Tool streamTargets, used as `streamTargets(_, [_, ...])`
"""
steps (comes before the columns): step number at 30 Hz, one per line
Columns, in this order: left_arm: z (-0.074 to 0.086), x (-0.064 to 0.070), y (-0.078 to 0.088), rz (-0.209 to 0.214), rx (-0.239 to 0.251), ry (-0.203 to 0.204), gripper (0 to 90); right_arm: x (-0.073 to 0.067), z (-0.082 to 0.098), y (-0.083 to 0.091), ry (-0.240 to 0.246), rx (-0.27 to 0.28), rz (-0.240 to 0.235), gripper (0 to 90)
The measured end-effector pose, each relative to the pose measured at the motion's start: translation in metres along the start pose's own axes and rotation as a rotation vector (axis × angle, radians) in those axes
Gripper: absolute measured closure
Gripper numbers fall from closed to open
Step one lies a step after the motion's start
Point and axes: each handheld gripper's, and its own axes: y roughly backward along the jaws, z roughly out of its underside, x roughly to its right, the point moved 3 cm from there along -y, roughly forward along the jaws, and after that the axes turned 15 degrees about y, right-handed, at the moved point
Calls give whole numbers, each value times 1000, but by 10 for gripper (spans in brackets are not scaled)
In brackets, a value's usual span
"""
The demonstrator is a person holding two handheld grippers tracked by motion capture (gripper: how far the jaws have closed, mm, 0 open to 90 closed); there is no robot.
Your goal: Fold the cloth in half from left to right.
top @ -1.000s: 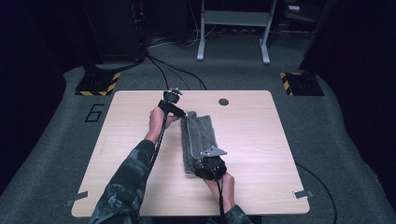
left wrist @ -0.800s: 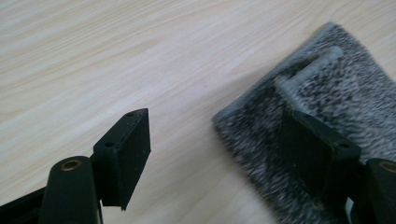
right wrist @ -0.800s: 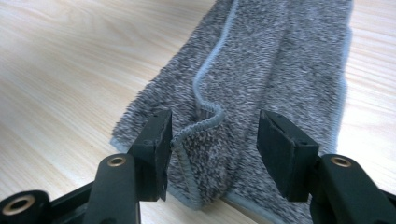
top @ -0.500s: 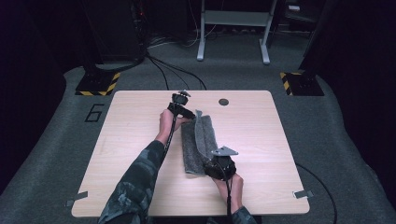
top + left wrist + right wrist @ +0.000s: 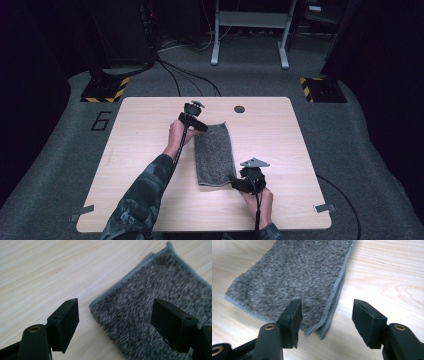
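Fuzzy cloth on pale wood

The grey towel (image 5: pixel 294 272) looks rough and matt with a stitched hem; the desk (image 5: pixel 150 130) is smooth light wood grain; gripper pads (image 5: pixel 66 322) matt black plastic.

Towel (image 5: pixel 214 155) mottled grey; table (image 5: pixel 145 145) pale wood grain; sleeve (image 5: pixel 137 207) camouflage green.

A lab: taped floor markers (image 5: pixel 106 91), trailing cables (image 5: pixel 175 75), numbered table (image 5: pixel 150 150).
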Motion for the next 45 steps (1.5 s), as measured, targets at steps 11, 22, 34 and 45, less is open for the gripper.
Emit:
streamTargets(11, [9,-8,-17,-52,-26,-10,220,10,6,-22,27,-102,44,336])
streamTargets(22, [12,-17,-30,-51,-31,2,209,0,12,-19,50,-107,11,332])
streamTargets(34, [27,-12,9,58,38,-5,190,21,-15,-15,35,-42,-4,270])
streamTargets(45, [86,5,10,86,-38,-111,178,25,-19,-30,74,-82,-6,251])
